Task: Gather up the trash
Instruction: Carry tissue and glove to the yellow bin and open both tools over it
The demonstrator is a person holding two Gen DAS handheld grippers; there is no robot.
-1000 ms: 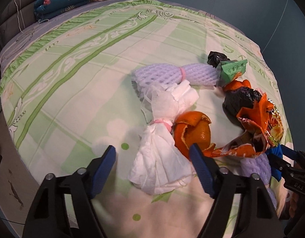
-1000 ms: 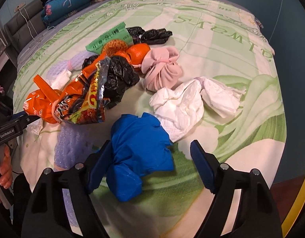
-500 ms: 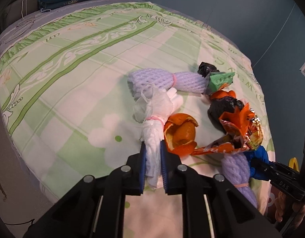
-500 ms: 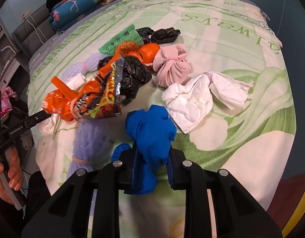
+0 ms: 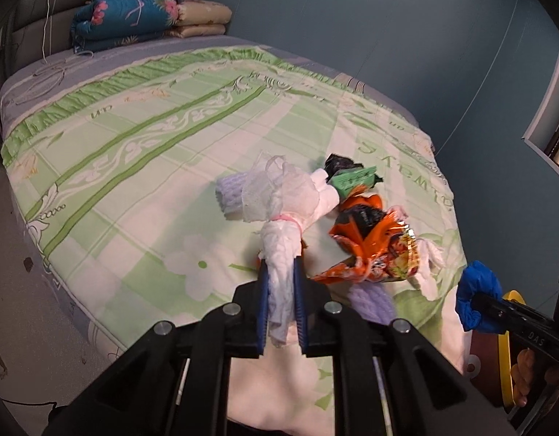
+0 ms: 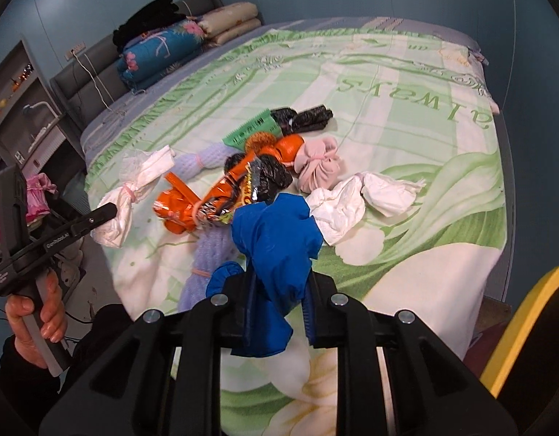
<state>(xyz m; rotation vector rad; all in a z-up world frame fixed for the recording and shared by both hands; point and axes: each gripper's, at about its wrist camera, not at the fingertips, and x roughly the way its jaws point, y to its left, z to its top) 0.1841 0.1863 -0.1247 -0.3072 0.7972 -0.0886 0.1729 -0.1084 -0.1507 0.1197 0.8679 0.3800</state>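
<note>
Left wrist view: left gripper (image 5: 281, 303) clamps the white tissue bundle (image 5: 279, 239).
Right gripper (image 6: 277, 307) clamps the blue glove (image 6: 276, 239), both beside the orange snack bag (image 6: 221, 196).

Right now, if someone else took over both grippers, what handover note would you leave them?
Left gripper is shut on the white tissue bundle, lifted off the bed.
Right gripper is shut on the blue glove, also lifted.
Done: two pieces picked.
Left on the bed: orange snack bag, pink cloth knot, white crumpled tissue, purple foam nets, black bags, green wrapper, orange peel.
</note>
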